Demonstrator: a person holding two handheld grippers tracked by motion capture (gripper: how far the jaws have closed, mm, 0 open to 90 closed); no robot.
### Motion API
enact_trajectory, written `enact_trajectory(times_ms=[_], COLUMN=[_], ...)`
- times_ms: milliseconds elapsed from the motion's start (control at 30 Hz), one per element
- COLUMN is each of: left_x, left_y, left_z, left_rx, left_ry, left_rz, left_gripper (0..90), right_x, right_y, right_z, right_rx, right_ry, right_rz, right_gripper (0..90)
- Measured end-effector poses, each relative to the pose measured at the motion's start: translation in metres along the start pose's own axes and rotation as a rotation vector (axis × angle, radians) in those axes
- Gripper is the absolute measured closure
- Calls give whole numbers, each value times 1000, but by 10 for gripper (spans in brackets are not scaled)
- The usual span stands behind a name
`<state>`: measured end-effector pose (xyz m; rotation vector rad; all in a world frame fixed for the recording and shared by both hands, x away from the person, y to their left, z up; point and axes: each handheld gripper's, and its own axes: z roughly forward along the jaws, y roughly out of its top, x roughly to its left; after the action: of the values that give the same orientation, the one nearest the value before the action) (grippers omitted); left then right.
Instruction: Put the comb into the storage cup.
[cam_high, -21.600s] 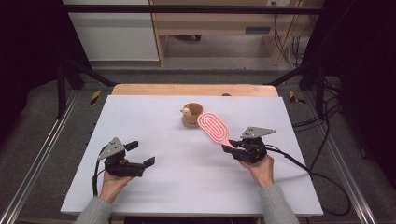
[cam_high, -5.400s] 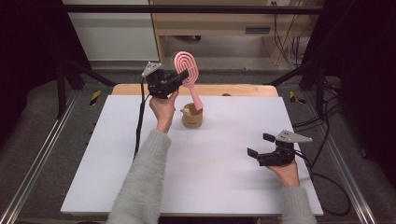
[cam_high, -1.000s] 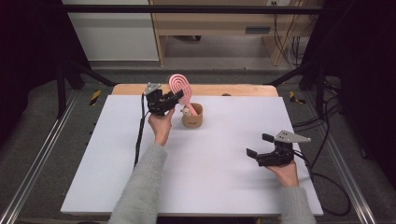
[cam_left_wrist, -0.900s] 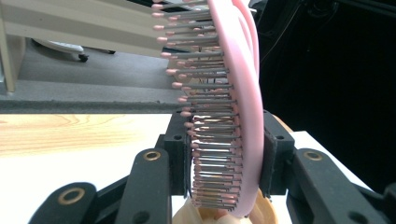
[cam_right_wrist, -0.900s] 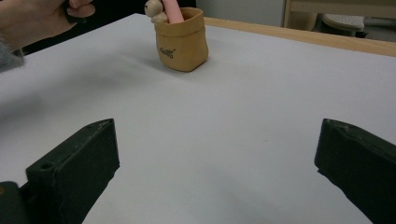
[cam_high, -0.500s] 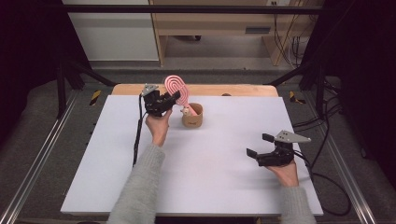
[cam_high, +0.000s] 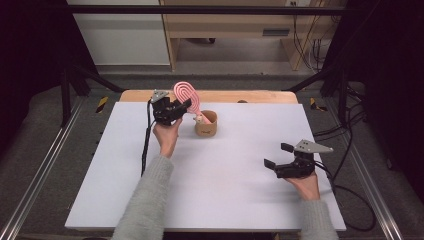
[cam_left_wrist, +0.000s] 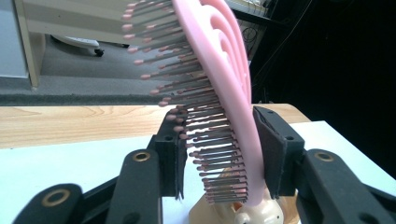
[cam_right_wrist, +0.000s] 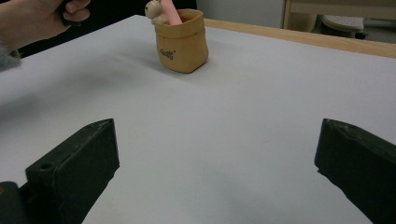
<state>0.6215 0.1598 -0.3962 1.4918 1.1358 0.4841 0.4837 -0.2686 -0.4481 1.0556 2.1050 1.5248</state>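
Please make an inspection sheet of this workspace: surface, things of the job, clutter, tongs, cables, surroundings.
Surface: white table top, wooden strip at the far edge.
Job's things: pink hairbrush standing handle-down in the tan holder, which has a small animal figure on its rim.
Clutter: nothing seen.
Tongs: left tongs around the brush head, right-hand pad apart from it; right tongs open, holding nothing.
Cables: one trails from each tool.
Surroundings: dark frame, wooden shelf behind, floor cables.
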Motion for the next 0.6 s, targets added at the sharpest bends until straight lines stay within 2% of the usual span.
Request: enact_trajectory(times_ms=[133, 300, 400, 467, 600], left_x=[0, 3, 6, 5, 1], left_y=[0, 0, 2, 4, 7], left_z=[-4, -13, -20, -25, -33], left_rx=[11, 25, 20, 11, 28], left_ry=[5, -9, -32, -35, -45], left_rz=[9, 28, 28, 46, 97], left_gripper=[495, 411, 371, 353, 250], right_x=[0, 0, 0, 0, 0], right_y=[0, 0, 1, 1, 1], right_z=[0, -1, -1, -1, 0], right_rx=[-5, -5, -5, -5, -6], right_ry=[0, -1, -2, -2, -2], right_rz=[-1, -1, -1, -1, -1], right_gripper=[2, 2, 2, 2, 2])
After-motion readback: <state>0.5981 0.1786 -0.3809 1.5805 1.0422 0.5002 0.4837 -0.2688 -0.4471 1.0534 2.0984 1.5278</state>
